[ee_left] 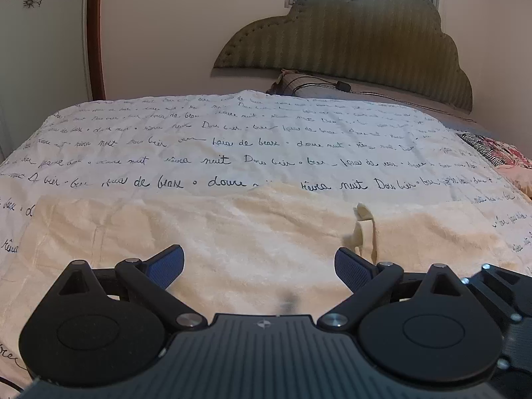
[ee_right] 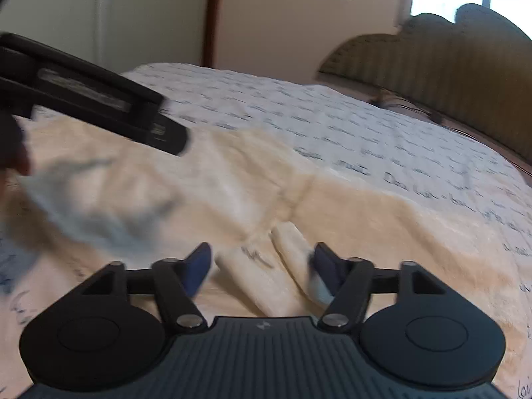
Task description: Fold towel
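Observation:
A cream fluffy towel lies spread flat across the near part of the bed. A small white label sticks up from it at the right. My left gripper hovers open just above the towel's near edge, nothing between its blue pads. In the blurred right wrist view the same towel shows a crease and a bunched fold lying between the fingers of my right gripper, which stands open. The left gripper's black body reaches in from the upper left over the towel.
The towel rests on a white quilt with black handwriting print. A pillow with a black cable and a green padded headboard lie beyond. A patterned cloth sits at the bed's right side.

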Demonstrator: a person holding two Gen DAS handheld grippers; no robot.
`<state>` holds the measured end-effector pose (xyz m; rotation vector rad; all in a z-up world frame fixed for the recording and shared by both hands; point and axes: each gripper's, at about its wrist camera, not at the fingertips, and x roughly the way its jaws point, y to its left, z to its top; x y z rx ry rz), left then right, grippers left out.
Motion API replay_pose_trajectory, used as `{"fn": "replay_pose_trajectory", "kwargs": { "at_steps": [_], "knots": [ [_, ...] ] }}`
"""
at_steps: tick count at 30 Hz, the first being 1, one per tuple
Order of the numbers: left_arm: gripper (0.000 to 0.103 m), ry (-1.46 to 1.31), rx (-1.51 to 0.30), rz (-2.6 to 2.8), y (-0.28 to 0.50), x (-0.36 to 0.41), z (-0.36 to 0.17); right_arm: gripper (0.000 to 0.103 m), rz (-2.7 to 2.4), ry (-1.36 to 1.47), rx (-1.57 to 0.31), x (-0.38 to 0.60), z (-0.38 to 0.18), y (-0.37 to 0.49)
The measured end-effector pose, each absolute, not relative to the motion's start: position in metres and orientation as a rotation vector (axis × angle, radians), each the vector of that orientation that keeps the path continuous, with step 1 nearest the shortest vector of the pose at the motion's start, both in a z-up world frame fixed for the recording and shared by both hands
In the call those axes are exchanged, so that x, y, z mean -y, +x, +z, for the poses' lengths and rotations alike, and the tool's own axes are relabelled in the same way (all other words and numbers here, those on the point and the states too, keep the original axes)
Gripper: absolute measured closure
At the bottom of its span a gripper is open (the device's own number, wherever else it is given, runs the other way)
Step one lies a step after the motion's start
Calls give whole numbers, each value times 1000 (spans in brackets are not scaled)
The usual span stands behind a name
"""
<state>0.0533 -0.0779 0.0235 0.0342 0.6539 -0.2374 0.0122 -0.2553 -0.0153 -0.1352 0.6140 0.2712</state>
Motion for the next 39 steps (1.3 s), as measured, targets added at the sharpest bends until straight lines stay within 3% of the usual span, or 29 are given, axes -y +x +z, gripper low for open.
{"fn": "replay_pose_trajectory", "kwargs": {
  "at_steps": [3,7,11,16,18,24,26,29,30,35,39],
  "knots": [
    [4,34,-639,-246,57,84,24,27,442,-66,-549,275,19,-15],
    [4,5,-639,-257,67,92,22,27,157,13,-511,341,42,-1],
    [4,65,-677,-235,83,102,18,27,94,116,-562,375,22,27],
    [4,52,-666,-277,86,101,21,26,129,-38,-772,355,-30,22],
    [4,46,-679,-303,89,109,20,26,155,-92,-762,351,-27,7],
    [2,42,-686,-463,91,166,20,26,62,134,-596,408,13,26],
    [2,120,-707,-463,93,188,8,26,80,183,-636,423,4,51],
    [10,291,-693,-341,90,204,-16,27,29,196,-797,433,-30,80],
    [8,314,-661,-339,85,203,-17,27,27,200,-789,434,-29,77],
    [3,295,-691,-449,75,192,-25,26,-87,48,-626,422,15,11],
    [1,320,-711,-450,66,194,-43,25,-71,-92,-776,404,-14,-14]
  ]
}}
